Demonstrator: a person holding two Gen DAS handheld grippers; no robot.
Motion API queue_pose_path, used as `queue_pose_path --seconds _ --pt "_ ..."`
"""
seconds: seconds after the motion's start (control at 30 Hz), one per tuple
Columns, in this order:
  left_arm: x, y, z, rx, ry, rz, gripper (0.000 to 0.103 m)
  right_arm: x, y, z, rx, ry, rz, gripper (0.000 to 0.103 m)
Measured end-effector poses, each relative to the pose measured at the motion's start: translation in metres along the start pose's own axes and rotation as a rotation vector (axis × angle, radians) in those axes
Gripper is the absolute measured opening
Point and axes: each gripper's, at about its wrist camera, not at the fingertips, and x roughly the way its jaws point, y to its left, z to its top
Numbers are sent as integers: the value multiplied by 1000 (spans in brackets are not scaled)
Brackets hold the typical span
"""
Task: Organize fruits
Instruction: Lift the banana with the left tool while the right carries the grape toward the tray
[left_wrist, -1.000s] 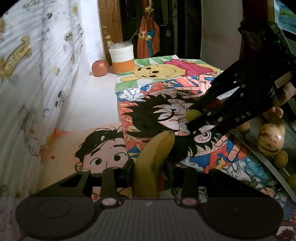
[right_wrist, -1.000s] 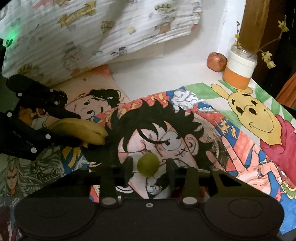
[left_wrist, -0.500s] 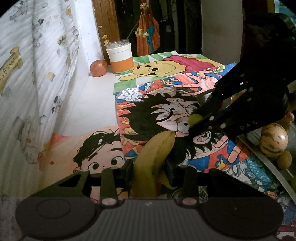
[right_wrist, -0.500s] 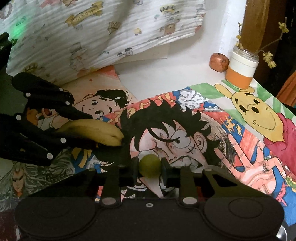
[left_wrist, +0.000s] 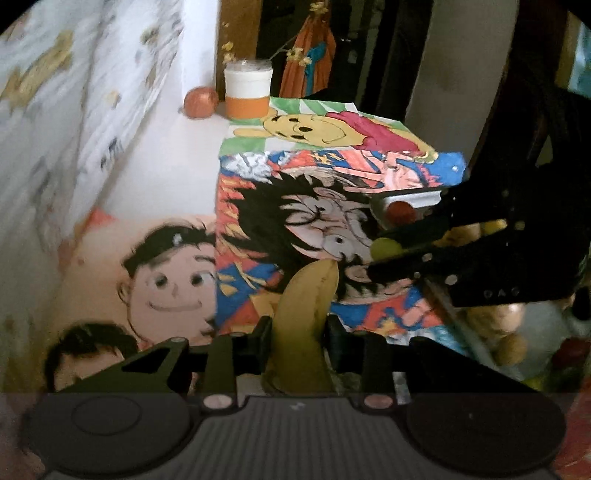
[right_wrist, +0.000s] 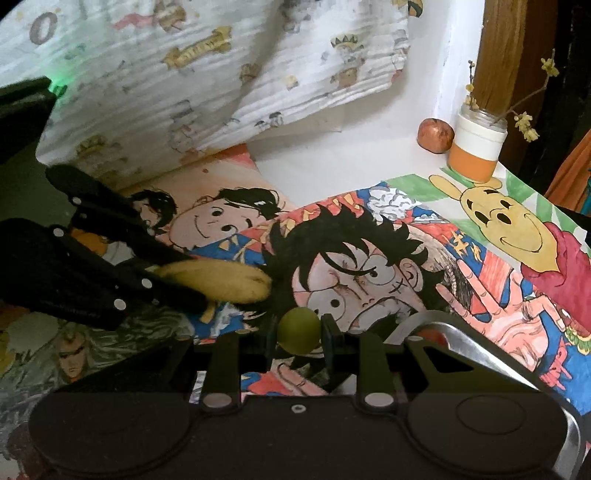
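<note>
Right now we grip a banana (left_wrist: 303, 325) in our left gripper (left_wrist: 298, 330), whose jaws have just been closing and now press on the fruit from both sides. The banana runs lengthwise between the fingers, its blunt tip pointing forward over the cartoon drawings (left_wrist: 295, 206) that cover the table. From the right wrist view the same banana (right_wrist: 225, 282) sticks out of the left gripper (right_wrist: 173, 280) almost level, above the drawing of a black-haired boy.

Our right gripper (right_wrist: 298, 334) is clamped on a small green fruit (right_wrist: 298, 330), round and olive-coloured, pinched at its sides by the two pads. In the left wrist view that green fruit (left_wrist: 382, 249) shows at the tip of the right gripper (left_wrist: 384, 254), held above the drawings and just beside the banana's tip, without touching it.

Under and behind the right gripper lies a metal tray (right_wrist: 476, 354), its shiny rim curving past the gripper's right side. In the left wrist view a red fruit (left_wrist: 399, 212) sits in the tray's corner (left_wrist: 410, 201), and more pale round fruits lie farther right, blurred and partly hidden by the gripper.

At the far end of the table a white and orange jar (right_wrist: 476, 151) holds dry twigs, with a reddish apple (right_wrist: 435, 134) just beside it. A printed white cloth (right_wrist: 207, 74) hangs along the wall.
</note>
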Motion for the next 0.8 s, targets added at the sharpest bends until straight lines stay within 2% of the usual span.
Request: queue_pose_path --seconds 0.37,0.6,0.8 --pt "-10 18 -16 -321 12 -162 33 -33 1 -10 62 -68 -10 27" --pt "-22 11 -22 -364 -35 -204 33 -62 -1 -22 113 -121 -34 27" --pt "-37 -11 -14 -323 -85 -221 33 -98 -2 -36 154 -178 -94 27"
